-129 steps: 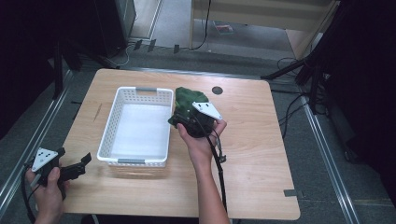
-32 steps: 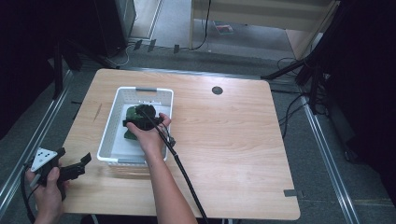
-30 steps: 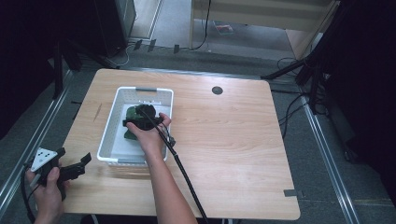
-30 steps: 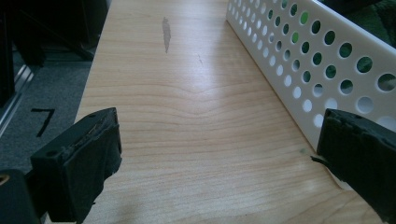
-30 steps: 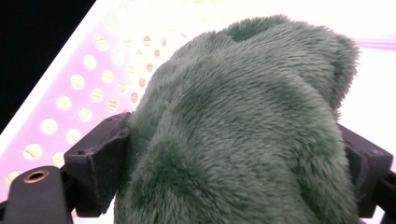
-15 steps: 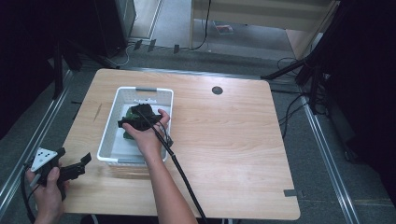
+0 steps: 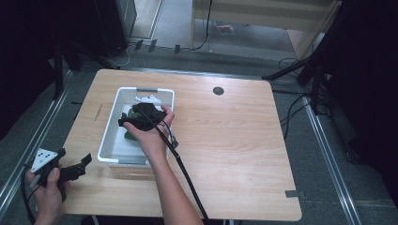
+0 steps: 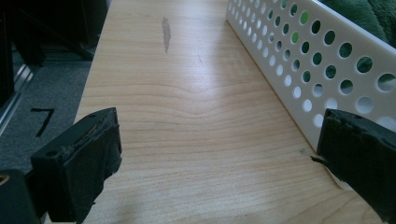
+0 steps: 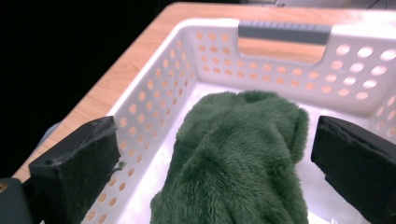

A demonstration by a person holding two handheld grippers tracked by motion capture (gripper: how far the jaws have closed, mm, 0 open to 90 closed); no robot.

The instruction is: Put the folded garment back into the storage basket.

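Observation:
A dark green plush cloth lies bunched inside the white perforated basket. My right gripper hovers just above it. Its jaws have just been opening and now stand wide, with the cloth low between them and neither pad touching it. From above, the right gripper hangs over the middle of the basket, and a patch of green cloth shows under the hand. My left gripper is open at the table's near left corner. It points along bare wood beside the basket wall.
The wooden table is bare to the right of the basket. A round dark grommet sits near the far edge. The right gripper's cable trails back along the forearm. A grey handle marks the basket's far end.
The right gripper has let go of the green cloth and lifted a little above it; the cloth stays in the basket. The left gripper has not moved.

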